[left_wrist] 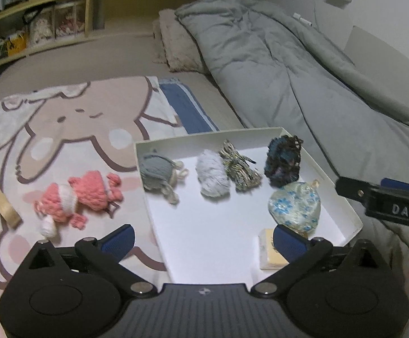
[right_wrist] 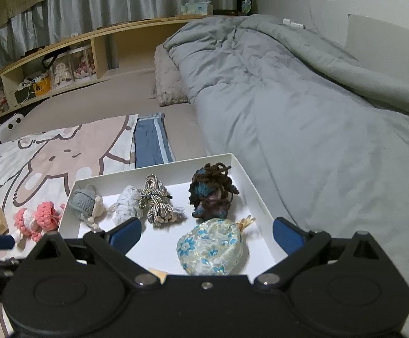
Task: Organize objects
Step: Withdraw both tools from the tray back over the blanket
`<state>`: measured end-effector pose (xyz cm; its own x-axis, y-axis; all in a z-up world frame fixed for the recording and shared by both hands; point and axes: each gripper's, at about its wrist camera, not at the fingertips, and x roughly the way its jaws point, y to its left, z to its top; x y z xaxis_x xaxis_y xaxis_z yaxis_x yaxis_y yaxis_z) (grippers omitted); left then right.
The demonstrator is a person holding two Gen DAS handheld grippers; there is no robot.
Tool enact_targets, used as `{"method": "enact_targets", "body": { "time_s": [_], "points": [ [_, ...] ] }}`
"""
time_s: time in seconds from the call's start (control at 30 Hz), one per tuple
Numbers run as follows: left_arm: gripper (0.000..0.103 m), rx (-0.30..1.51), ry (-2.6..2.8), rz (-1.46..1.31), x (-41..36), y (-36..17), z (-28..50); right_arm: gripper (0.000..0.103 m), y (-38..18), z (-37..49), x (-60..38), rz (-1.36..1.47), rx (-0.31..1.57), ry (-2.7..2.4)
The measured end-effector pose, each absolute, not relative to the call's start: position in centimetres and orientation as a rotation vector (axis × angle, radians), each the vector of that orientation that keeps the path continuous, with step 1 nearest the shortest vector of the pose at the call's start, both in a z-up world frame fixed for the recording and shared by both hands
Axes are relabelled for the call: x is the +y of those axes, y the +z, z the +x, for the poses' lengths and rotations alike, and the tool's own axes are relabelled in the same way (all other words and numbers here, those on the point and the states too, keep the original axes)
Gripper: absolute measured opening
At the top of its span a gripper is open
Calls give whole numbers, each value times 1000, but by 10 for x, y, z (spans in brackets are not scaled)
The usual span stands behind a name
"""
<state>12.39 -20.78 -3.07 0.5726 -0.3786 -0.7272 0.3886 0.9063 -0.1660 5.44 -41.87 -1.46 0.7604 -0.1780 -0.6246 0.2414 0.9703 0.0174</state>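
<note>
Both sets of tongs hang wide open, empty: left gripper (left_wrist: 204,240) and right gripper (right_wrist: 207,235) above the white box (left_wrist: 353,211)

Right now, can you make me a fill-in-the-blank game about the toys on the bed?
1. The white box sits on the ____.
2. The pink knitted toy lies ____ the box.
3. The flowery pouch has ____ flowers.
4. The left tool is ____.

Missing words: bed; outside; blue; open

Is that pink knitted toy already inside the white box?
No, the pink knitted toy lies on the cartoon blanket, outside the white box.
</note>
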Motion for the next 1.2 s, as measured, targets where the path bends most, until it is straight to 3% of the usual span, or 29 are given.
{"method": "enact_targets", "body": {
  "time_s": [0.53, 1.2],
  "points": [
    [103, 686, -410, -25, -166, -24, 128, 103, -16, 38, -412, 98, 564, -241],
    [103, 643, -235, -39, -71, -17, 149, 103, -21, 71, -340, 33, 457, -73]
  ]
}}
